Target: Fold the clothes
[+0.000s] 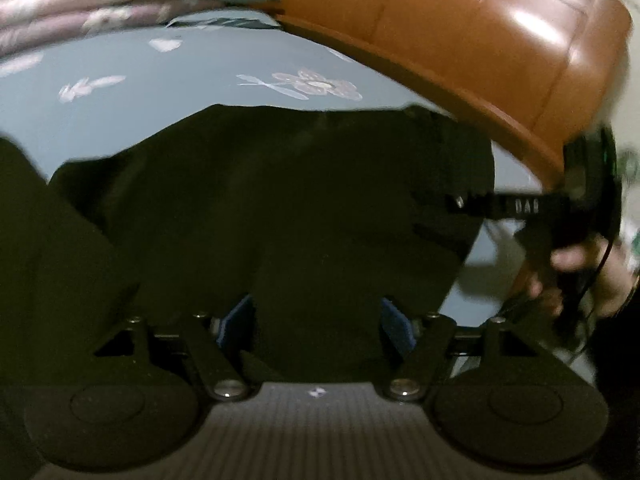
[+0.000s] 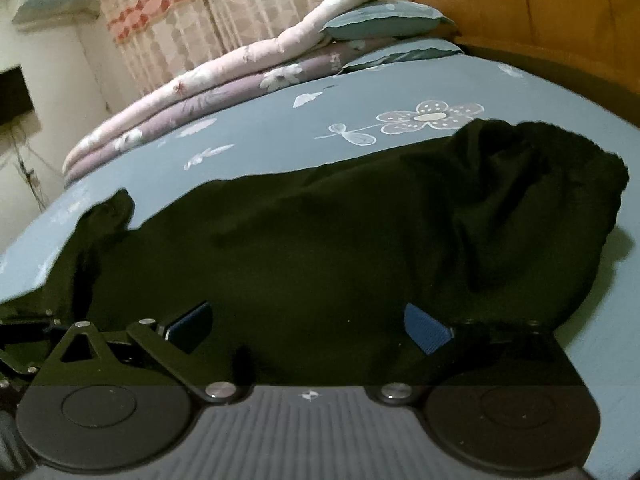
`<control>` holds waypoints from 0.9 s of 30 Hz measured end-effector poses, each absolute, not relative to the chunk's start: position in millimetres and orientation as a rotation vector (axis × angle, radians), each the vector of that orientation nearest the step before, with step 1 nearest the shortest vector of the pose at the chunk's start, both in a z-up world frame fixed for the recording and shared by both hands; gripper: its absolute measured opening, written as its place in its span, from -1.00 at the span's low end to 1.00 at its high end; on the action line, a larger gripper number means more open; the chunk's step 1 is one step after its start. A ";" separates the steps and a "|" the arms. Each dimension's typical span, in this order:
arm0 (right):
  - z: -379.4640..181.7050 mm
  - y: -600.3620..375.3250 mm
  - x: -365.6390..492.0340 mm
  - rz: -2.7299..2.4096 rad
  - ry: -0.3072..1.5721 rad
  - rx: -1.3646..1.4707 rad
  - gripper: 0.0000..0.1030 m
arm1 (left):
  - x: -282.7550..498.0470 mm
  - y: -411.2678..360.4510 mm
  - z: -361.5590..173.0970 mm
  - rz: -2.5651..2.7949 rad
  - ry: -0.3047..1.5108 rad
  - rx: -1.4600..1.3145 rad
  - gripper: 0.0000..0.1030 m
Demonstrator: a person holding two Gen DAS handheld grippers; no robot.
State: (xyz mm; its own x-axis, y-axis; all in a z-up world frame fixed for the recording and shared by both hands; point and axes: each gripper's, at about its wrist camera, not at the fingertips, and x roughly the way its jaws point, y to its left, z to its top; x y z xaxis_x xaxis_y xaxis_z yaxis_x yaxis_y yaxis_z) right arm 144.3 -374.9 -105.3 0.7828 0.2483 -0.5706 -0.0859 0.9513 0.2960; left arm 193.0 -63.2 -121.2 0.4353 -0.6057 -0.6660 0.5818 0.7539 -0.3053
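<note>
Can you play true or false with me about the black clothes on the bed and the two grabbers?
1. The black garment lies on a blue flowered bedsheet. True.
2. The right gripper is squeezed shut. False: its jaws stand wide apart over the cloth.
3. Folded quilts sit at the far side of the bed. True.
4. The headboard is white. False: it is brown.
5. The left gripper is open with black cloth between its fingers. True.
</note>
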 end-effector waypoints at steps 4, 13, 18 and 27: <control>-98.0 -371.9 145.7 0.168 0.629 0.272 1.00 | 210.6 -53.0 -98.4 -0.706 0.750 -0.031 0.38; -54.9 -325.7 221.7 0.358 0.530 0.249 1.00 | 262.6 -25.2 -120.5 -0.483 0.759 -0.051 0.38; -93.6 -309.9 253.9 0.399 0.653 0.247 1.00 | 275.2 3.1 -119.1 -0.439 0.734 -0.120 0.39; -108.2 -297.7 248.9 0.424 0.682 0.119 1.00 | 322.4 -3.9 -96.4 -0.660 0.731 -0.017 0.04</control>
